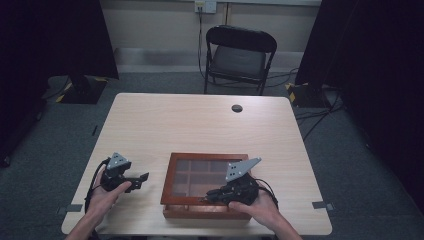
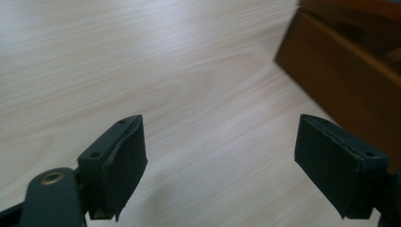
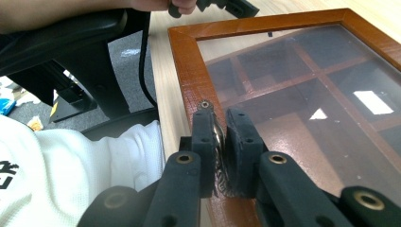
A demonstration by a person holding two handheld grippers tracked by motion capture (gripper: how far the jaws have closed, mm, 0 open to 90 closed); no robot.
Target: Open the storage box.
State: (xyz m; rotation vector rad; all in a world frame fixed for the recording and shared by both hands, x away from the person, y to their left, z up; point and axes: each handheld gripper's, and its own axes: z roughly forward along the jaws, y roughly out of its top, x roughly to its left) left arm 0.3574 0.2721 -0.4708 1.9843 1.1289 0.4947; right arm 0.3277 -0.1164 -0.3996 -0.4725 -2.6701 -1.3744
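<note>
The right gripper (image 3: 221, 142) clamped a small metal latch (image 3: 218, 135) on the glass-lidded brown wooden box (image 1: 172, 170); the left gripper (image 2: 220, 163) hovered agape over the pale wooden table (image 1: 200, 125).

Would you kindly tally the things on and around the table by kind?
Wooden glass-lidded boxes: 1
Handheld grippers: 2, the left gripper and the right gripper
Folding chairs: 1
Tables: 1
Total: 5
</note>
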